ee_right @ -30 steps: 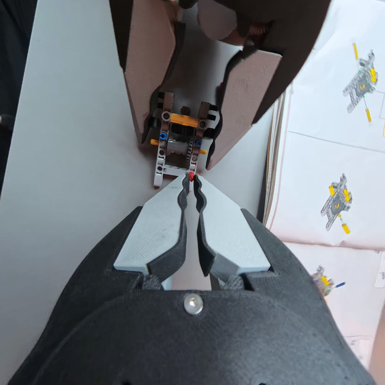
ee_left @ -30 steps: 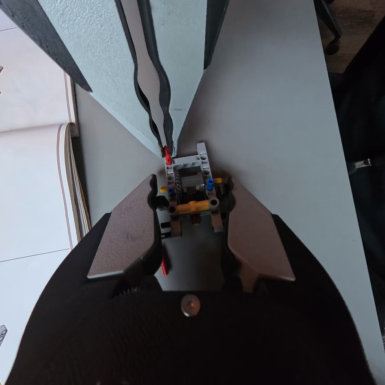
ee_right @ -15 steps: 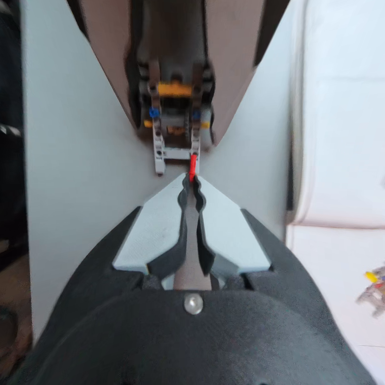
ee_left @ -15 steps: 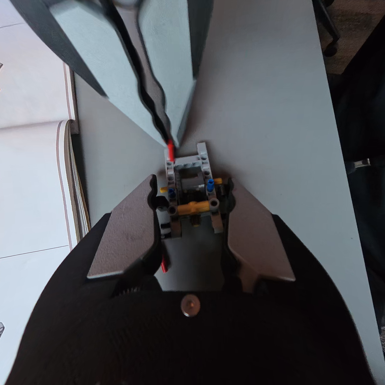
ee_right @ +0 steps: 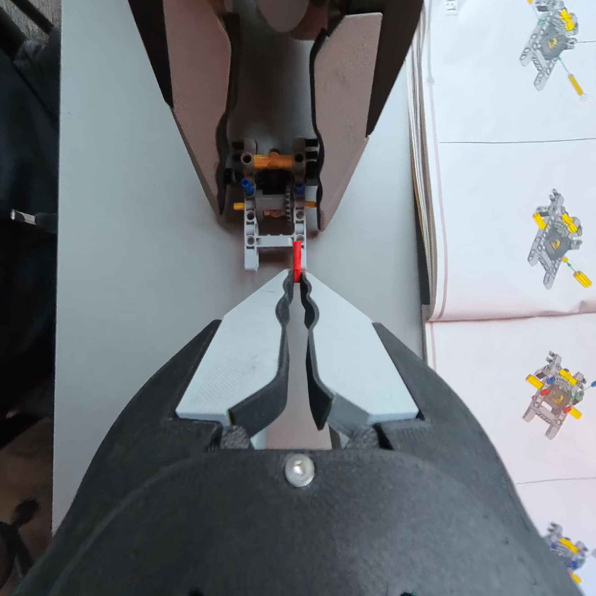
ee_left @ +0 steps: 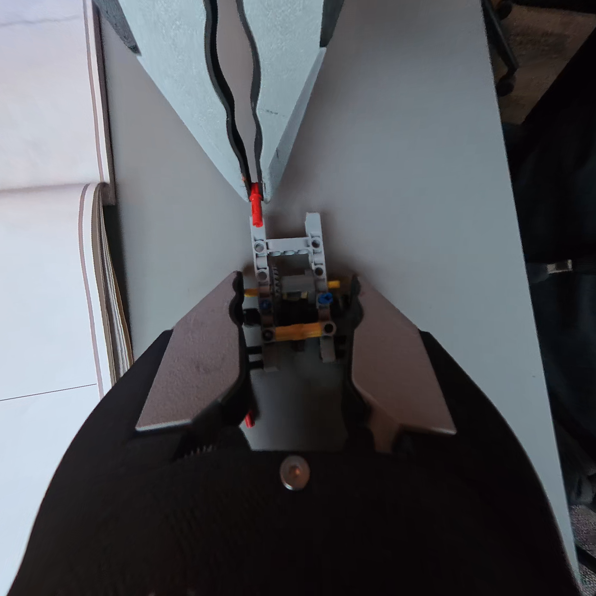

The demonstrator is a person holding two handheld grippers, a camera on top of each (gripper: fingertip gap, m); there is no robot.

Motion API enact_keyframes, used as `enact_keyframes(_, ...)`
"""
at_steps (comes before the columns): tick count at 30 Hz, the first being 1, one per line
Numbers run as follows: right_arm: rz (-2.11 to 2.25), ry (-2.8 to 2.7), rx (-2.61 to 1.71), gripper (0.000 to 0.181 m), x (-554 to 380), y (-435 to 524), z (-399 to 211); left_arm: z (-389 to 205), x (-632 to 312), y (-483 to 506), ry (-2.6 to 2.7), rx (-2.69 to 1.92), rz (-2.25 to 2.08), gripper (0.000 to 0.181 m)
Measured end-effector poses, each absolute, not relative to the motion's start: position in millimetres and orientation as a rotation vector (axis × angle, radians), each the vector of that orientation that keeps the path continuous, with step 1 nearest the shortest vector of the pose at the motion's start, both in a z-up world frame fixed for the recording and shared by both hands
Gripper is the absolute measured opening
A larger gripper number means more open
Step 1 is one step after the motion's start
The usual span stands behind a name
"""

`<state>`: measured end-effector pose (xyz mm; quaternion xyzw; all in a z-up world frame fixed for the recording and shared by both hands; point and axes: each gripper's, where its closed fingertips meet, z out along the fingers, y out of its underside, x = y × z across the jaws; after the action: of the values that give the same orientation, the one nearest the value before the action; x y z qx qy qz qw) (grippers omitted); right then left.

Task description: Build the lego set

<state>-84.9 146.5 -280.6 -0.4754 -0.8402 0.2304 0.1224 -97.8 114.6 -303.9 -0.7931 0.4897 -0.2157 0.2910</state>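
A grey lego frame (ee_left: 283,258) with yellow axles, blue pins and a gear sits on the white table. My left gripper (ee_left: 295,296) is shut on the frame's near half and holds it level. In the right wrist view the frame (ee_right: 274,225) lies ahead, between the brown fingers of the left gripper (ee_right: 271,206). My right gripper (ee_right: 296,277) is shut on a red pin (ee_right: 297,256) held by its tail. The pin's free end lies over the frame's end arm. In the left wrist view the red pin (ee_left: 256,208) touches the tip of that arm, held by the right gripper (ee_left: 256,190).
An open instruction booklet (ee_right: 516,225) lies along the table's side, also in the left wrist view (ee_left: 48,225). A second small red piece (ee_left: 249,419) shows beside my left finger. The table edge (ee_left: 503,225) runs close on the other side, with dark floor beyond. The gap from one gripper's tips to the other's is roughly 5 cm.
My right gripper has pulled back from the frame and lined up with it. The red pin now shows more of its length, pointing along the frame's arm. The left gripper has held still.
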Motion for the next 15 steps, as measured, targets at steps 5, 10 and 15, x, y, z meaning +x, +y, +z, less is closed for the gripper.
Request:
enact_keyframes(5,0.723,-2.373,-1.448,0.002,-78.9,146.3,-275.7,-279.3,-97.3,120.0,1.239,-2.039,-0.595,0.061)
enact_keyframes(10,0.881,-2.356,-1.579,0.001,-77.6,134.4,-271.7,-264.2,-88.0,131.7,1.224,-1.917,-0.462,0.03)
enact_keyframes(15,0.957,-2.351,-1.694,0.001,-78.0,130.5,-274.3,-270.2,-87.7,137.6,1.308,-1.837,-0.216,0.002)
